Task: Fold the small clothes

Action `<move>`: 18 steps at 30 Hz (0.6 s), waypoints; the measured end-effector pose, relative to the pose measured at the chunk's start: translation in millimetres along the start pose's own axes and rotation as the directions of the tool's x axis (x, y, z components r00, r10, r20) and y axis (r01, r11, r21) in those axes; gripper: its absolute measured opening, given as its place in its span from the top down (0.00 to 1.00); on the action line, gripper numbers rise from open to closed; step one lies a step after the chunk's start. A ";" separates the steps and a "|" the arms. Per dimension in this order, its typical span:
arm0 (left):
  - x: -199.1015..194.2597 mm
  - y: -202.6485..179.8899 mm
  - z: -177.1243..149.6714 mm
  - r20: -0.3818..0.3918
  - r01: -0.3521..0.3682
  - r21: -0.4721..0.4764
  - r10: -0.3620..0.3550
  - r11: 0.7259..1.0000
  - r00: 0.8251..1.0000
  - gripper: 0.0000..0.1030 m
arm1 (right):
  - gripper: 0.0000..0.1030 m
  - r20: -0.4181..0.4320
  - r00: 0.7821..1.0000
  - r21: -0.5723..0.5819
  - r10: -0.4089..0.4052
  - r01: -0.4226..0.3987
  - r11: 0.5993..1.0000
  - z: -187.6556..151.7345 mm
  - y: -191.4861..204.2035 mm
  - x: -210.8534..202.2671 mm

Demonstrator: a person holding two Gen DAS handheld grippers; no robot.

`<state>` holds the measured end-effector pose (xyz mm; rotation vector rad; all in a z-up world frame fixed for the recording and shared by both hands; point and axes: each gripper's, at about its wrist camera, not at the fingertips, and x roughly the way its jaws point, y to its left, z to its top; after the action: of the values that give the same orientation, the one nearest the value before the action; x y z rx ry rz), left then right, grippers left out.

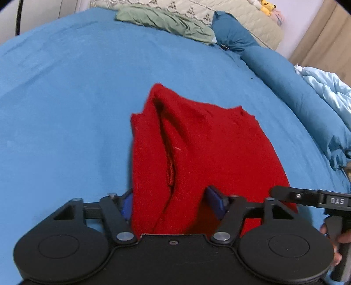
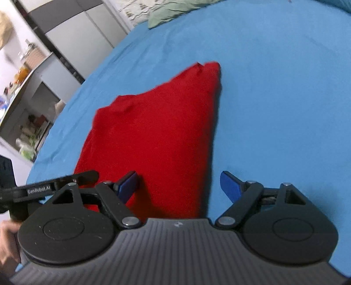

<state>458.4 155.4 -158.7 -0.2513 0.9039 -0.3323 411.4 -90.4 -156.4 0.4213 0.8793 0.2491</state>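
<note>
A red garment (image 1: pixel 197 153) is seen lying on the blue bed sheet (image 1: pixel 65 98), folded into a thick, roughly wedge-shaped bundle, with a long crease or opening running down its left part in the left wrist view. The near edge of the garment is reached by both sets of tongs. The left tongs (image 1: pixel 173 203) are held spread apart, the cloth's near left portion lying between the two blue fingertips (image 1: pixel 216 202) without being pinched. The right tongs (image 2: pixel 181 186) are likewise held wide apart: the left blue pad (image 2: pixel 128 186) is set on or just above the red cloth, while the other pad is seen over the bare sheet, just past the garment's right edge. In the left wrist view the neighbouring right tongs (image 1: pixel 307 197) are seen coming in from the right over the cloth's near right corner; in the right wrist view the left tongs (image 2: pixel 54 183) are seen entering from the left at the cloth's near left edge. A hand (image 2: pixel 7 247) is glimpsed gripping a handle at the lower left of the right wrist view. Farther up the bed, well apart from the red garment, a crumpled green garment (image 1: pixel 166 22) is seen lying beside a cream patterned blanket (image 1: pixel 219 13), and a blue pillow (image 1: pixel 285 83) is seen along the right side.
</note>
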 end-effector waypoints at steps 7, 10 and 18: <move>-11.0 -14.9 2.3 0.022 -0.031 0.035 0.030 0.999 0.999 0.72 | 0.61 0.054 0.998 -0.010 0.044 -0.044 0.999 -5.3 6.6 -4.6; -28.9 -38.2 3.2 0.047 -0.046 0.093 0.042 0.995 0.998 0.75 | 0.62 0.087 0.995 -0.038 0.057 -0.054 0.998 0.9 17.4 -24.6; -112.4 -121.8 -57.3 0.133 0.010 0.153 -0.031 0.988 0.991 0.76 | 0.63 0.076 0.989 -0.115 0.124 -0.115 0.987 -19.5 2.6 -147.1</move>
<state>326.7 82.3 -68.9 -0.1407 0.7393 -0.3967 305.3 -138.9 -64.6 0.3793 0.7564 0.3864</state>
